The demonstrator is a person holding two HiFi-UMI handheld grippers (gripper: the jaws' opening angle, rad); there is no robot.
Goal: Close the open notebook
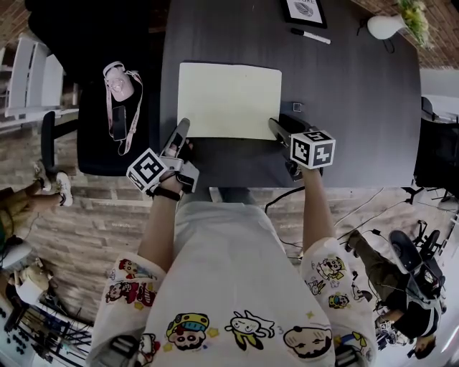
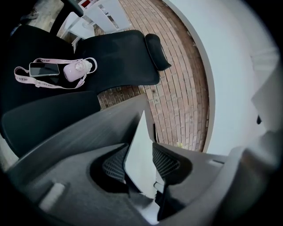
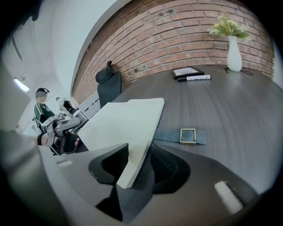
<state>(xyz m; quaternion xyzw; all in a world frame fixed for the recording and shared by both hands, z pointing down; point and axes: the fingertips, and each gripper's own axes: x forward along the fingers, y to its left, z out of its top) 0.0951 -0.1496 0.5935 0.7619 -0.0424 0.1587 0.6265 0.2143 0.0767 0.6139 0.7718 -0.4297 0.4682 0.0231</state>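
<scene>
The notebook (image 1: 229, 100) lies open on the dark table (image 1: 358, 107), its cream pages up. My left gripper (image 1: 181, 129) is at its near left corner. In the left gripper view a thin pale page corner (image 2: 139, 154) stands tilted between the jaws of the left gripper (image 2: 141, 165); the pads stay well apart, so it is open. My right gripper (image 1: 277, 125) is at the near right corner. In the right gripper view the notebook's corner (image 3: 126, 119) reaches in between the jaws of the right gripper (image 3: 137, 165), with a gap to the left pad; that gripper is open too.
A grey strap with a square buckle (image 3: 188, 136) lies right of the notebook. Farther back are a marker (image 1: 310, 36), a framed card (image 1: 305, 11) and a white vase (image 1: 384, 27). A black chair (image 1: 107, 143) at left bears a phone (image 2: 44, 69) and a pink pouch (image 1: 120, 84).
</scene>
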